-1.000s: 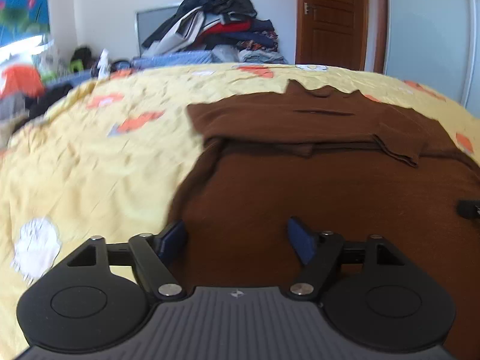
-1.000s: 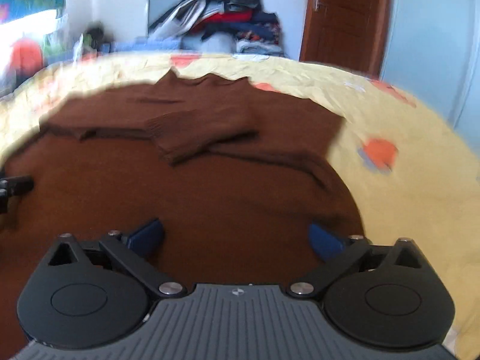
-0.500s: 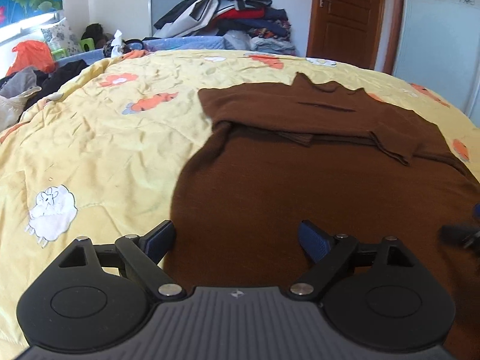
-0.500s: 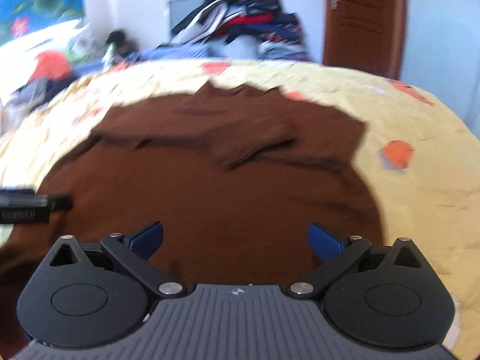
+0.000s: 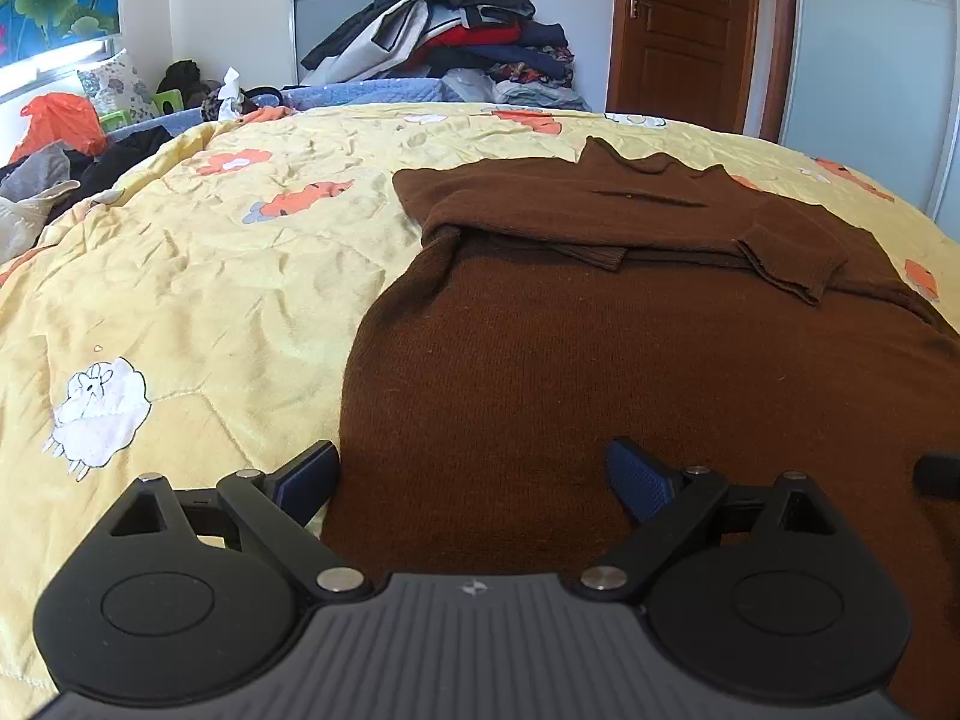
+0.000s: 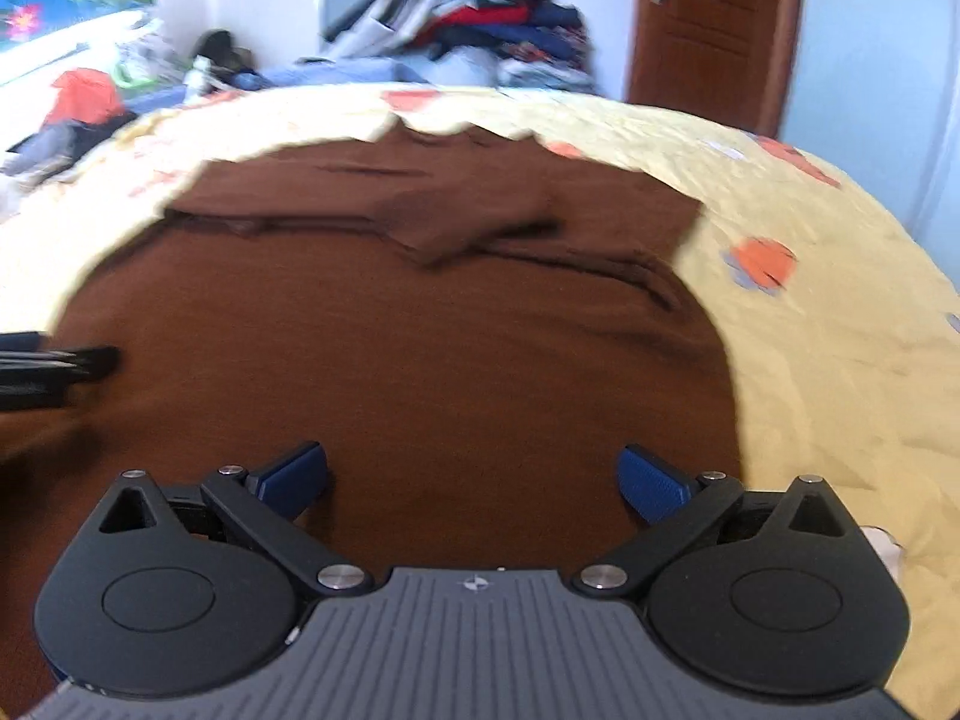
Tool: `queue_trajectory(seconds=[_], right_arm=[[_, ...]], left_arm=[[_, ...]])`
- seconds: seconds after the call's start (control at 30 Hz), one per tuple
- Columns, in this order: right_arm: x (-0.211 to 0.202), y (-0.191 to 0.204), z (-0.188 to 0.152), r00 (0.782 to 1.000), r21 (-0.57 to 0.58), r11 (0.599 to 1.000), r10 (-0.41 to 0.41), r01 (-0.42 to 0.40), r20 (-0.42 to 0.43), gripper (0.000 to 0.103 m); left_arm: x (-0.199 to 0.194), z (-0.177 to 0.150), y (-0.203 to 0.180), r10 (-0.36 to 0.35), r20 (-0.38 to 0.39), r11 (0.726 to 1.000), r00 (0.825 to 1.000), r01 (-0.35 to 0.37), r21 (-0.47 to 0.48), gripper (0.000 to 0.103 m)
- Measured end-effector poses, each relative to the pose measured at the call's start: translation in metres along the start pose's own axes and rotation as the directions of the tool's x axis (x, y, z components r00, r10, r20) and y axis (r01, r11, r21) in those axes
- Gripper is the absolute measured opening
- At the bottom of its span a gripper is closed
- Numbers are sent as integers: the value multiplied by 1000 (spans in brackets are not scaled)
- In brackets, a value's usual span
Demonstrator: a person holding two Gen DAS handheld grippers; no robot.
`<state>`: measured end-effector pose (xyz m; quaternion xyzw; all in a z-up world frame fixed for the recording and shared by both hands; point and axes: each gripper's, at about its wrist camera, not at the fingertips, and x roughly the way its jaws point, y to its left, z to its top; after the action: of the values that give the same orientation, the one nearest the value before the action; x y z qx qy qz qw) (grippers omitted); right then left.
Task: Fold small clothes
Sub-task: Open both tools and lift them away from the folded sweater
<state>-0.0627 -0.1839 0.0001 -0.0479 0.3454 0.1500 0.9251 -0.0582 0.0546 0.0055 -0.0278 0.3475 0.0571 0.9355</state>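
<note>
Left wrist view: your left gripper [image 5: 471, 477] has just been spreading its jaws, now released wide over the near hem of the brown knitted sweater [image 5: 600, 360], which lies flat on the yellow quilted bedspread [image 5: 210, 276], sleeves folded across the chest

Right wrist view: your right gripper [image 6: 471, 480] hangs released too, nothing gripped, above the sweater's right side

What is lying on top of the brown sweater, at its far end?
On the brown sweater, both sleeves are folded across the chest. What lies beneath them is covered. The yellow bedspread is under the sweater.
</note>
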Motion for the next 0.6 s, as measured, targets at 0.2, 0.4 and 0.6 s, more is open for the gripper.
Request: queue_trajectory(seconds=[0.2,0.4,0.6], right_arm=[[7,1,-18,999,-56,997,46,-46,9,103],[-13,-25,-20,999,1,1000,-18,18,-47,103],[-27,9,-31,998,-73,995,63,-64,-22,103]], left_arm=[[-2,-1,2,-9,-3,1000,1000,9,16,97],[-40,-13,20,-11,-11,999,1000,12,36,97],[-67,-28,-3,-296,-14,954,955,296,53,97]])
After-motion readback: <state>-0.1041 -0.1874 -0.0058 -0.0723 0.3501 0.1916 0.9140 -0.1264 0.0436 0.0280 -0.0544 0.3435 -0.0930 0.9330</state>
